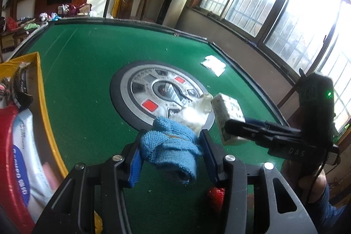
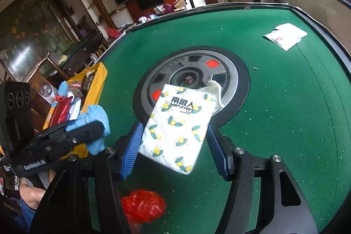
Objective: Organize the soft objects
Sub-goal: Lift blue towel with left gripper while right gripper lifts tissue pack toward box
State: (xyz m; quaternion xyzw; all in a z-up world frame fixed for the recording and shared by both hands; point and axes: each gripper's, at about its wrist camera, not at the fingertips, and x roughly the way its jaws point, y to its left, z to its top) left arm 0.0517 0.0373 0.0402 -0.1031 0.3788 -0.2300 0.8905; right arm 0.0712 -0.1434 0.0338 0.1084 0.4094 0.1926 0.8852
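green felt table [image 2: 274, 102] bears white packets [image 2: 285, 35], red bag [image 2: 142, 205], cream cloth [image 1: 195, 113].

Both grippers are black, angular frames with silver round screw heads and ribbed blue pads – the left gripper [image 1: 171, 151] carries white "GenRobot.AI" lettering, the right gripper [image 2: 175, 146] "DAS", a green light and a thin black cable.

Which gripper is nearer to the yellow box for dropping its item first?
Probably the left gripper: it holds the blue cloth right beside the yellow box. The right gripper, with the tissue pack, is farther away.
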